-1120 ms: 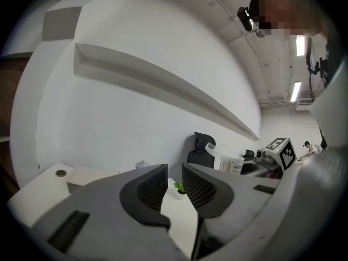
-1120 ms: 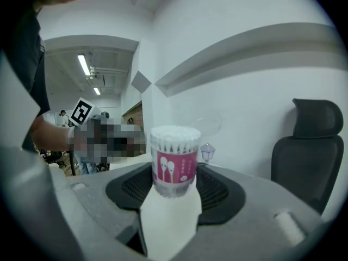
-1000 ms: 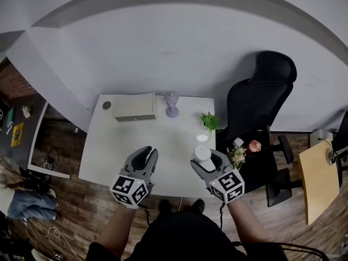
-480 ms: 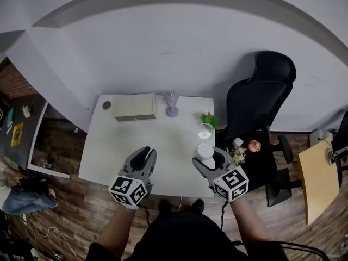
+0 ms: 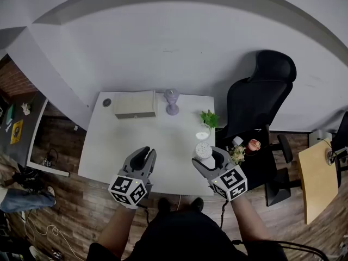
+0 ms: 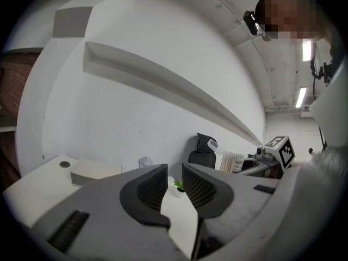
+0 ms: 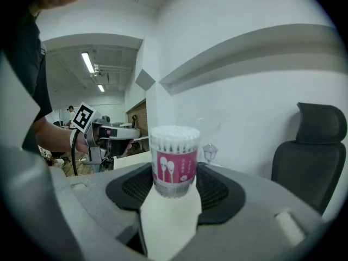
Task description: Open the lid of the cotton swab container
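The cotton swab container is a clear tub with a pink label, packed with white swabs. My right gripper is shut on it and holds it upright above the white table's front right corner. Its clear lid is tipped open on the far side and also shows in the left gripper view, above the tub. My left gripper hovers to the container's left, near the table's front edge. Its jaws stand a narrow gap apart with nothing between them.
At the back of the table lie a beige box, a lilac lamp-shaped thing and a small dark disc. A small potted plant stands at the right edge. A black office chair stands just right of the table.
The left gripper has drawn back slightly toward me. The right gripper still holds the container in the same place, and the open lid has shifted a little.
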### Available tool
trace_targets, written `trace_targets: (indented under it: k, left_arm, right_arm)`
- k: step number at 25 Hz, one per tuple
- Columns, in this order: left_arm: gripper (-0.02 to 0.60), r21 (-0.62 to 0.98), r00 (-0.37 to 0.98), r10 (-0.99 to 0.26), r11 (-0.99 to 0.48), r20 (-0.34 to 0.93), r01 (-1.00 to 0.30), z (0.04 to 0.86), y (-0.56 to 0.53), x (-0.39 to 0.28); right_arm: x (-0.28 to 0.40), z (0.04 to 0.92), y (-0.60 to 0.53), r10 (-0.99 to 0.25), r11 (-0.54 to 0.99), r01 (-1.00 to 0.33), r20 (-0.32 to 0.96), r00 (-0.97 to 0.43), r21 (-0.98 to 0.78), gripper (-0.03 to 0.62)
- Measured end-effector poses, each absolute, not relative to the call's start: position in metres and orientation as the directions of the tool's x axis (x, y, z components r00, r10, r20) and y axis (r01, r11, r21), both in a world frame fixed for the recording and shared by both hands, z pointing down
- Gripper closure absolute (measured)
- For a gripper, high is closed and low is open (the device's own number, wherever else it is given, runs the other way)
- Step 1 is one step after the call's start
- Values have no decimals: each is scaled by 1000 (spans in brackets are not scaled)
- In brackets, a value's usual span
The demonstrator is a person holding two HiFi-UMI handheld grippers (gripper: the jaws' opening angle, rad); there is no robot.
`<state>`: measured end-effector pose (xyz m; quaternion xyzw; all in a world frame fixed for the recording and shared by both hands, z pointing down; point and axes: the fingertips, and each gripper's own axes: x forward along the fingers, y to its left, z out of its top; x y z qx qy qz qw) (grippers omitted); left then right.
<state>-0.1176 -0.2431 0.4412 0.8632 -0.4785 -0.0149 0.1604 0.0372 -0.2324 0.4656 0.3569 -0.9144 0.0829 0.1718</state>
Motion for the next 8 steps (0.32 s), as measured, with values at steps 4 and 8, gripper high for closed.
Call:
trace_targets:
  k: [4, 8]
  left_arm:
    - [499, 295, 542, -831, -490, 127, -820, 443, -239, -119]
    - [499, 299, 542, -831, -489, 126, -819, 443, -236, -122]
  right_arm:
    - [35, 467, -227, -621, 735, -677, 379, -687, -23, 349]
    - [32, 466, -223, -622, 736, -677, 379, -685, -17, 349]
